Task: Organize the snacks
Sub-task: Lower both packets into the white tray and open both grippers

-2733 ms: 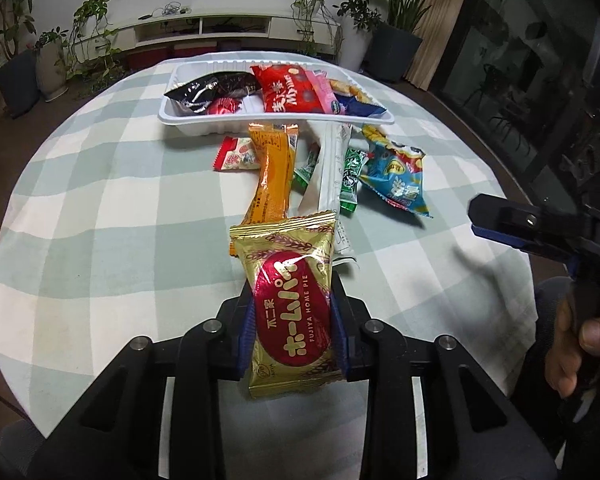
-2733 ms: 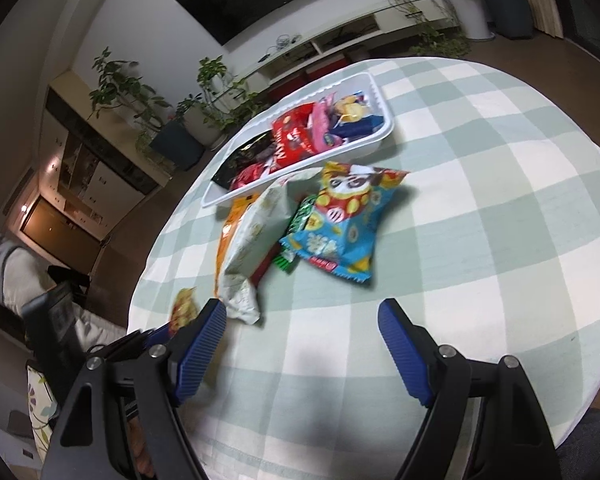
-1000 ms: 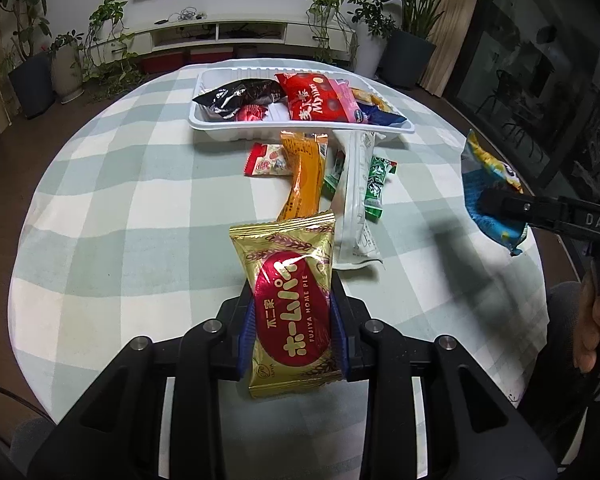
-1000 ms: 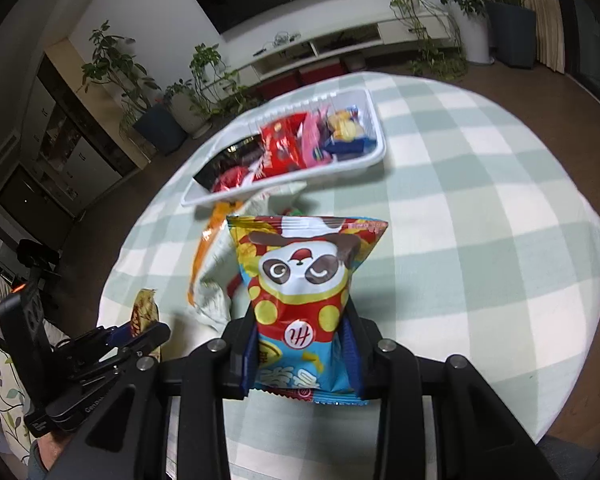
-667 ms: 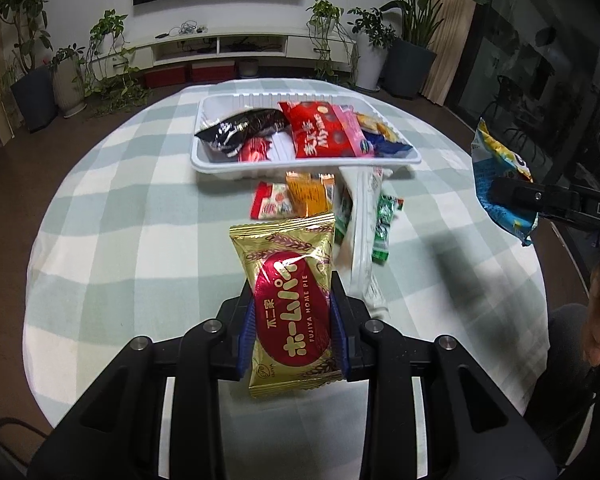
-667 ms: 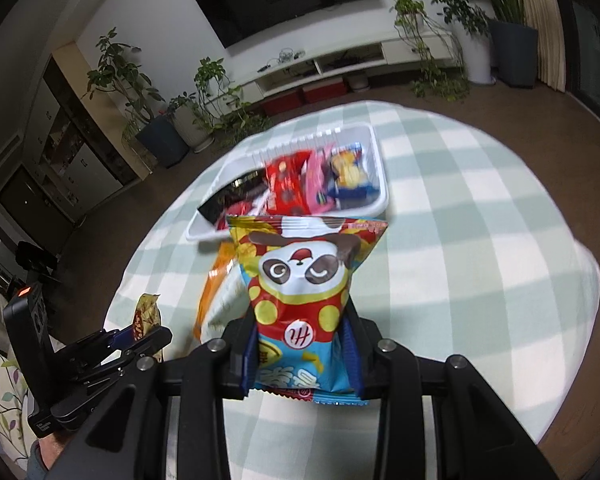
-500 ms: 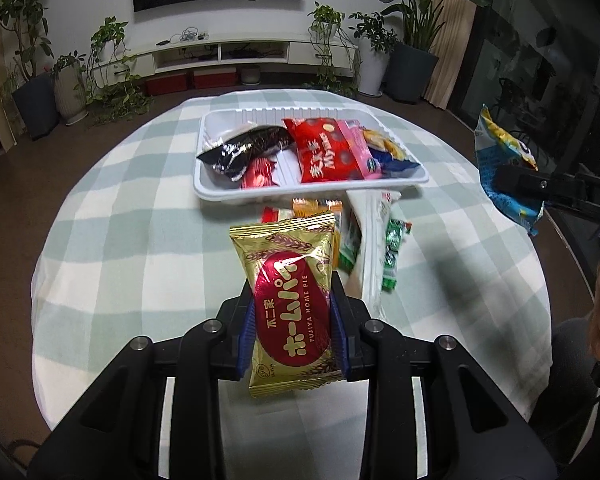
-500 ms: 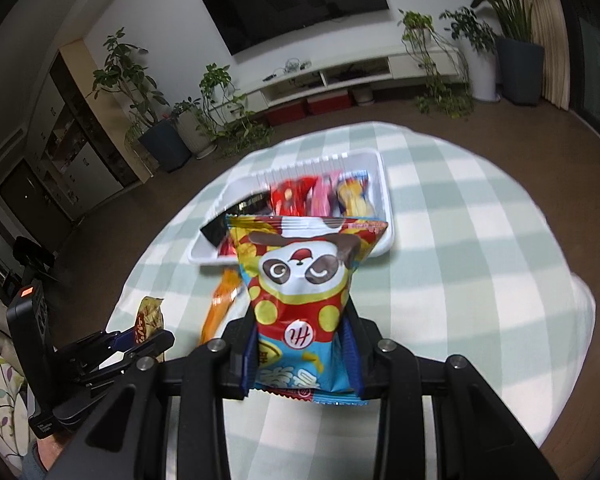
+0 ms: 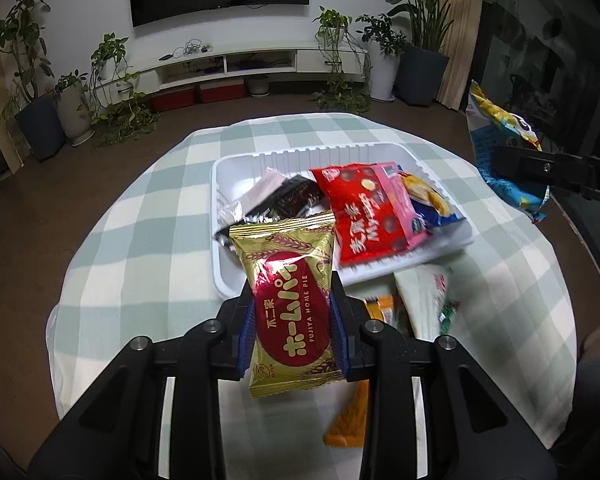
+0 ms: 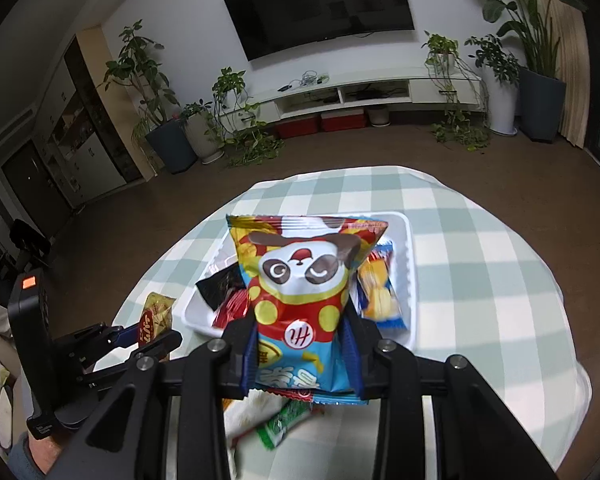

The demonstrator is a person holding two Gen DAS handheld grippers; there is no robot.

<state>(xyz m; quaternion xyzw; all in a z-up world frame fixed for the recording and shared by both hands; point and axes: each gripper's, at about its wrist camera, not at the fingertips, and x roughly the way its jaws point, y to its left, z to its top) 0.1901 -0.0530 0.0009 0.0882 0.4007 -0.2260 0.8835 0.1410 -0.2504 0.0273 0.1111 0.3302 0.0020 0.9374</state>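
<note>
Left gripper [image 9: 292,330]: I am pinching the gold Fujiya Home Pie packet [image 9: 288,304] between the blue pads, gripping it by its lower half, with the top edge standing free above the near-left corner of the tray.
Tablecloth [image 9: 140,216]: green-and-white check, covering a round table; I am working above its middle.
White tray [image 9: 236,160]: a ribbed plastic tray, already holding a black wrapper [image 9: 288,200], a red chocolate-ball bag [image 9: 368,208] and a blue-and-yellow packet [image 9: 432,204]; bare floor is showing only at its left end.
Loose snacks: an orange stick packet [image 9: 352,416], a white bag [image 9: 424,300] and a green wrapper [image 10: 284,424] are lying on the cloth just in front of the tray, not yet sorted.
Right gripper [image 10: 302,350]: I am clamping the panda snack bag [image 10: 300,292] at its lower part, holding it upright over the tray's near rim; the bag is blocking my sight of the tray floor beneath it.
Risk, crowding: I am judging that the right end is nearly full, so a bag released there could ride up on the red bag and slide over the rim.
Risk, slip: both packets are glossy and held low, so a quick tilt could let one pivot out early.
Risk, collision: both grippers are converging on one tray and could knock together or shove it.
</note>
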